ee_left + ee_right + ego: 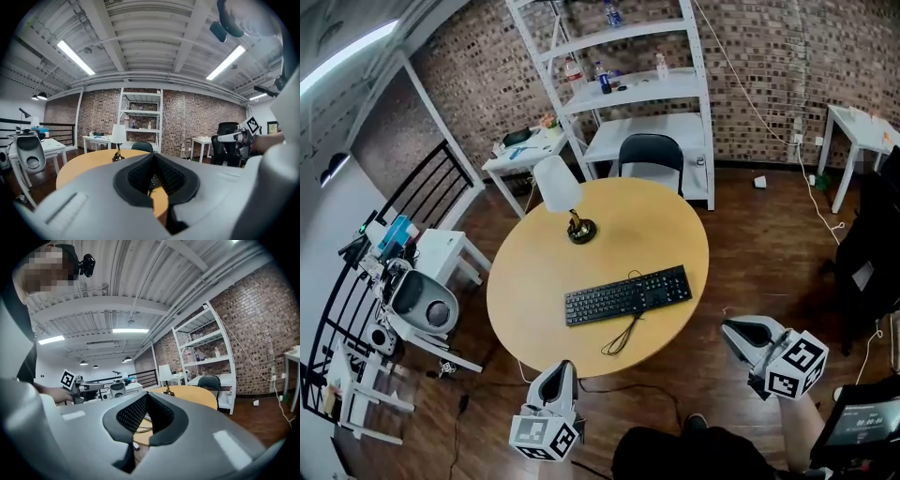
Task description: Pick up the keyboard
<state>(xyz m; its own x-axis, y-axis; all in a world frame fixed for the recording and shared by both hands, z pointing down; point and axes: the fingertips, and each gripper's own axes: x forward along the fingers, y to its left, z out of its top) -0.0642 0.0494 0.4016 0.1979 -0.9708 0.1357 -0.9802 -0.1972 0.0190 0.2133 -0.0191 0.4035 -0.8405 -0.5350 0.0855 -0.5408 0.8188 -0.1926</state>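
A black keyboard point(628, 295) lies flat on the round yellow table point(544, 281), near its front edge, with its black cable point(622, 336) looped toward me. My left gripper point(557, 371) hangs shut and empty just off the table's front rim, below and left of the keyboard. Off the front-right of the table, my right gripper point(731, 329) is likewise shut and empty. In the left gripper view the jaws point(153, 157) point level across the tabletop point(89, 164). The right gripper view shows the shut jaws point(146, 397) aimed at the table point(197, 395), with a sliver of keyboard point(147, 416) behind them.
A white-shaded lamp point(565, 199) stands at the table's far left. A dark chair point(650, 155) and white shelving point(628, 84) are behind it. White side tables point(525, 155), a railing point(422, 202) and a white machine point(417, 305) are to the left. A black chair point(872, 248) stands right.
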